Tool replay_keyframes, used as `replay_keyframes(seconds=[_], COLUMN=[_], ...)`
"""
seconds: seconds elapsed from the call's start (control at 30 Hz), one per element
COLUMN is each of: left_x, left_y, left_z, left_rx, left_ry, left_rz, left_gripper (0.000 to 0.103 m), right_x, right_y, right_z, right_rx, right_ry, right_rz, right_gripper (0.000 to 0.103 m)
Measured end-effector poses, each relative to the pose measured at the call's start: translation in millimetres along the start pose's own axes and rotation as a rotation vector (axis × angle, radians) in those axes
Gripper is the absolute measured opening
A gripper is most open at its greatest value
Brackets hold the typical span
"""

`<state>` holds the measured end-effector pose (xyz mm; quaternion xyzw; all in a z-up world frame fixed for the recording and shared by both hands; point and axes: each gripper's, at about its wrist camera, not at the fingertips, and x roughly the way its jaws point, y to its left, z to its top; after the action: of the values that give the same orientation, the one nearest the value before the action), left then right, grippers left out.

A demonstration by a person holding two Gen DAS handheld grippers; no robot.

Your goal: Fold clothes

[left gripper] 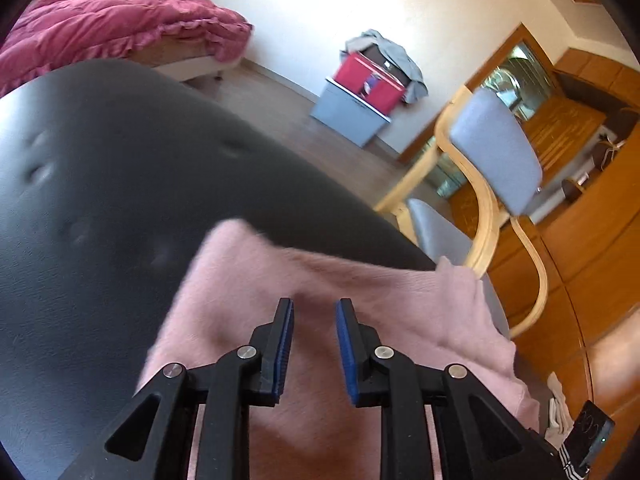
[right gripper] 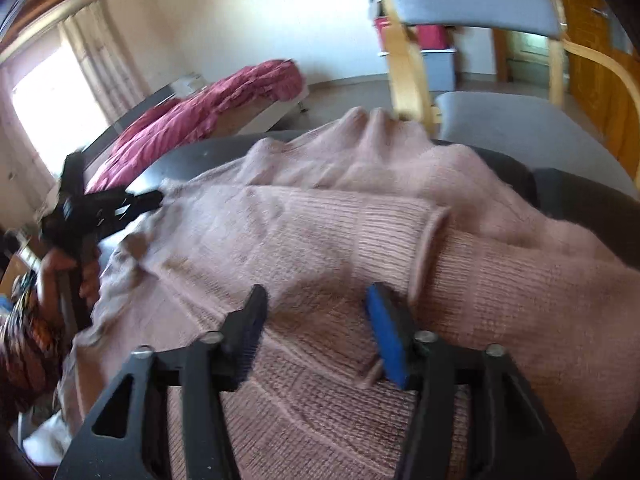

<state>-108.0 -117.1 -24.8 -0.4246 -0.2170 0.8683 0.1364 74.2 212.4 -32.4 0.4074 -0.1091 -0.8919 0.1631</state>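
Right gripper (right gripper: pixel 316 312): black fingers with blue ribbed pads, spread apart, empty — low over the sweater.
Left gripper (left gripper: pixel 315 312): same build, fingers apart, nothing between them, over the sweater's edge.
Sweater (right gripper: pixel 320 240): pink fuzzy rib knit, lying on the black seat (left gripper: pixel 100 168); one sleeve folded across the body, its cuff (right gripper: pixel 430 236) flared, long axis running left to right in the right wrist view.
Seat: dark, smooth, dimpled padding under the sweater.
Chair (left gripper: pixel 496 152): beyond the sweater, bent pale wood, grey cushions.
Bed (left gripper: pixel 120 24): far past the sweater, crumpled magenta quilt.
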Motion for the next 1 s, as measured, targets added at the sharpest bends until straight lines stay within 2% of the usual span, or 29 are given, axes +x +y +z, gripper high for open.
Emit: replay_keyframes(seconds=[0.1,0.17,0.27,0.43,0.63,0.77,0.87,0.9,0.93,0.97,1.0], left_x=[13.3,30.6,55.0,108.0,160.4,166.8,163.9,162.8,161.7,161.0,160.4], left_y=[-37.6,-69.3,-99.7,-132.9,-146.2,-147.5,-152.5,-157.1,-161.6,-165.8,-170.0], left_z=[9.6,17.1,28.0,43.5,44.8,45.6,37.1,33.1,29.4,26.6,23.7], left_rx=[0.146,0.278,0.376,0.379,0.330,0.312,0.355,0.388,0.421,0.455,0.489], left_ry=[0.006,0.028,0.050,0.131,0.278,0.271,0.261,0.247,0.234,0.226,0.219], left_rz=[0.042,0.071,0.072,-0.006,-0.076,-0.127,-0.180,-0.178,-0.175,-0.164,-0.154], left_gripper=[0.021,0.021,0.021,0.021,0.021,0.026,0.032,0.034,0.036,0.037,0.037], right_x=[-3.8,-11.6,-17.8,10.8,59.2,79.9,91.7,95.6,98.1,99.5,101.0], right_y=[-7.8,-18.9,-46.6,-102.4,-124.5,-119.6,-113.9,-112.0,-109.7,-106.6,-104.0], right_z=[8.9,22.0,54.3,98.0,129.7,140.4,146.8,149.0,149.4,149.9,150.9], right_rx=[0.039,0.088,0.117,0.213,0.165,0.123,0.093,0.083,0.068,0.049,0.033], right_ry=[0.039,0.018,-0.048,-0.040,0.017,0.052,0.064,0.068,0.072,0.074,0.076], right_rz=[0.037,0.064,-0.070,-0.121,-0.075,-0.060,-0.043,-0.037,-0.041,-0.051,-0.060], right_gripper=[0.064,0.064,0.064,0.063,0.063,0.063,0.063,0.060,0.045,0.035,0.018])
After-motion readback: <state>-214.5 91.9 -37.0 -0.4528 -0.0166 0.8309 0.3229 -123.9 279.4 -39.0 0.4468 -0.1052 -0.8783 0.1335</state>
